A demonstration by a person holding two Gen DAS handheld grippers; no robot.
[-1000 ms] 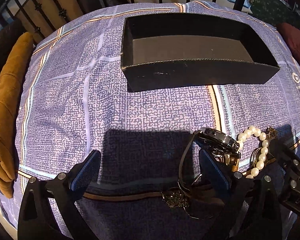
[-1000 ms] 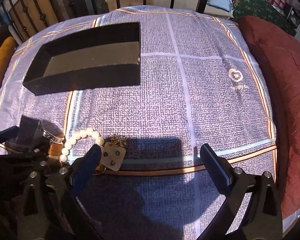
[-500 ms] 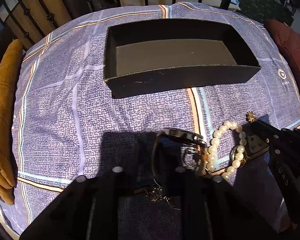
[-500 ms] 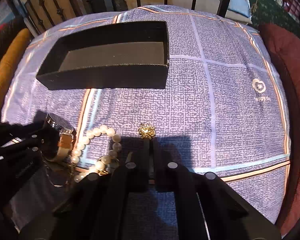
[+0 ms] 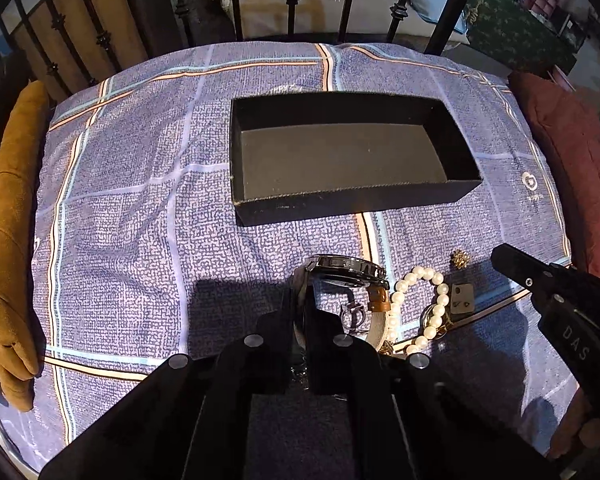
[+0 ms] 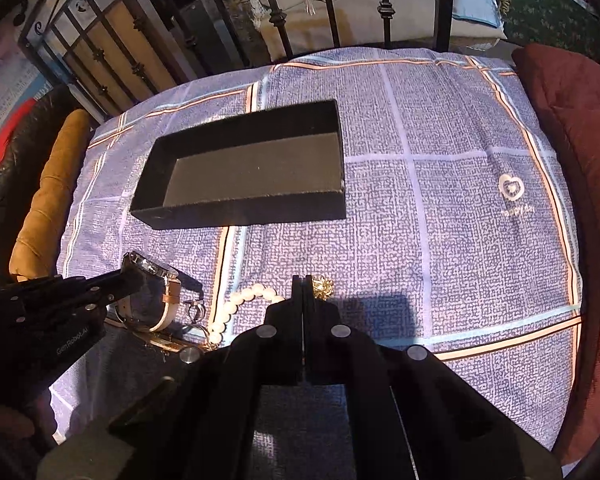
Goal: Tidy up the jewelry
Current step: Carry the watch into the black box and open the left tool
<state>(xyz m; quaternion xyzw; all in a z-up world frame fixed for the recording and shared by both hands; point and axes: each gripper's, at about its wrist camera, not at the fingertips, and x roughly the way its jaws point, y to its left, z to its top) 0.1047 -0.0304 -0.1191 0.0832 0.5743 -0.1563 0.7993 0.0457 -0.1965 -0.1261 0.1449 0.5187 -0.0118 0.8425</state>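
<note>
The left gripper (image 5: 302, 300) has its jaws pressed together on the strap of a steel-cased wristwatch with a tan and white band (image 5: 346, 270); the dark case sits just past the fingertips. The right gripper (image 6: 303, 286) has its jaws fully together, and a small gold flower-shaped ornament (image 6: 323, 286) sits right at their tip. Whether the pads actually pinch that ornament, or its small grey backing card (image 5: 461, 298), cannot be told from either view.

Between the two grippers, on the blue patterned bedspread with orange and white stripes (image 6: 440, 208), lie the remaining pieces: a white pearl-bead bracelet (image 5: 418, 304), a small silver ring-shaped clasp (image 5: 354, 314) beside the watch band, and a thin gold-coloured chain (image 6: 168, 344), partly hidden under the grippers.

Farther back, well apart from the jewelry, stands the shallow rectangular black cardboard box (image 5: 340, 200). Its grey floor is bare; no piece is inside.

Judgement: the task is at its start. Two pick-ups appear to be in hand, nothing is yet deposited, and every piece still has to reach the box.
</note>
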